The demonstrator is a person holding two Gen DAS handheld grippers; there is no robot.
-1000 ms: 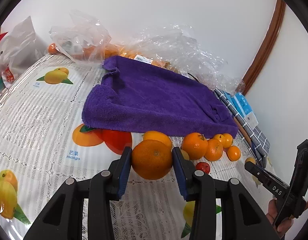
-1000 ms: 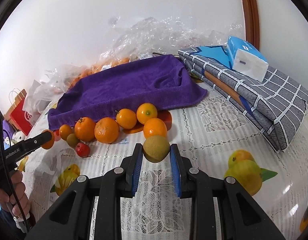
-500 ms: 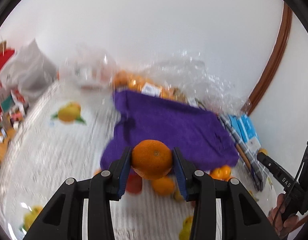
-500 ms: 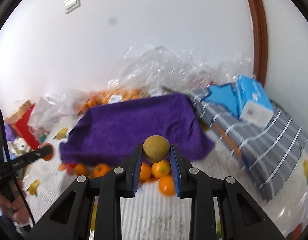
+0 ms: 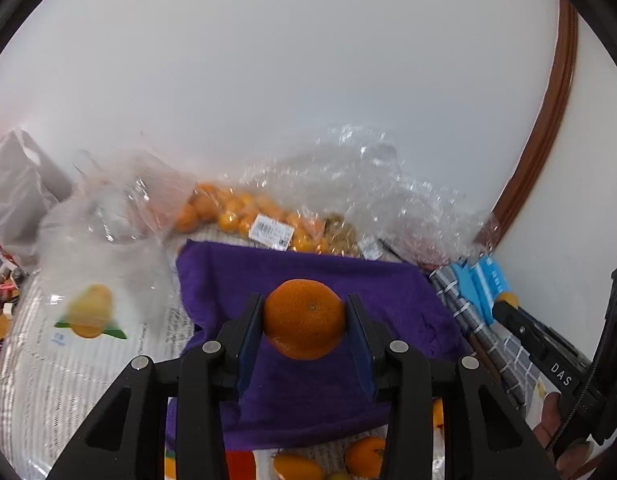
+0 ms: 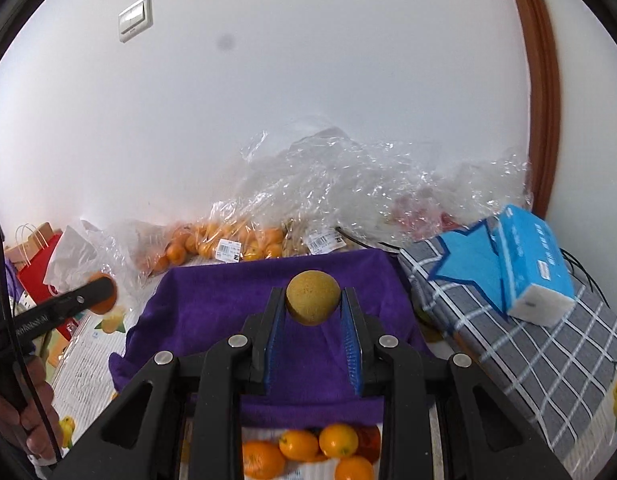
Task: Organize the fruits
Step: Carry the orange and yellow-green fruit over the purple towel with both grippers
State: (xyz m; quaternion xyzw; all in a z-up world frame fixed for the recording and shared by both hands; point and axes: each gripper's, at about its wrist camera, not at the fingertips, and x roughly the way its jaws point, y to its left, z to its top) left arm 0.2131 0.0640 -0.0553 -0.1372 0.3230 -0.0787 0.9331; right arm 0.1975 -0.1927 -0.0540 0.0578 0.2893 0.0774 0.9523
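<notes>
Left gripper (image 5: 304,322) clamps an orange (image 5: 304,319) above the purple towel (image 5: 308,396); right gripper (image 6: 313,300) clamps a yellow-brown fruit (image 6: 313,298) over it.

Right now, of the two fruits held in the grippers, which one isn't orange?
The one in the right gripper: a dull yellow-brown round fruit, smaller and speckled. The left gripper holds a bright orange mandarin.
</notes>
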